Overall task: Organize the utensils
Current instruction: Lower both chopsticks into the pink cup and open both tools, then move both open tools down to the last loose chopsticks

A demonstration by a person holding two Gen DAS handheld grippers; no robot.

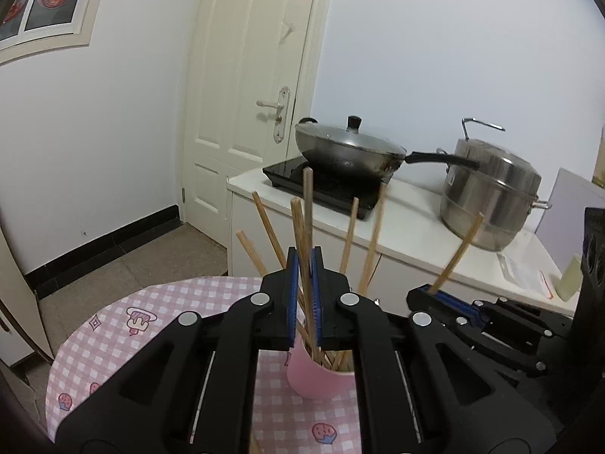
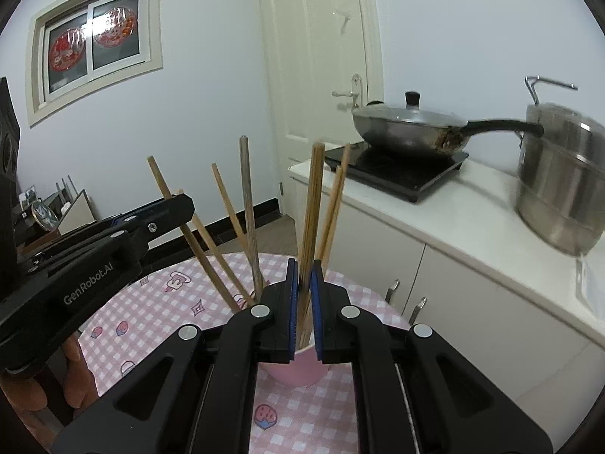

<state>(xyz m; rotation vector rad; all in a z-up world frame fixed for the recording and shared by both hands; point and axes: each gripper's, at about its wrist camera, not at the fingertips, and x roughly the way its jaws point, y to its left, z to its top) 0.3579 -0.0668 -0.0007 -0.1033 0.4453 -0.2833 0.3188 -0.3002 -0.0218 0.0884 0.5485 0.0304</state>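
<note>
Your left view is showing the right tongs [image 1: 435,290] gripping one chopstick [image 1: 459,251] that is leaning toward the steel pot [image 1: 491,196], while your right view is showing the left tongs [image 2: 181,204] from the side, reaching in among the fanned chopsticks [image 2: 227,204]. The pink cup [image 1: 317,378] is sitting on the checked bench [image 1: 151,325], well in from its far rim, with bare cloth lying left of it. Both tongs are pointing downward over the cup, each pinched narrow on an upright chopstick [image 2: 312,204].
</note>
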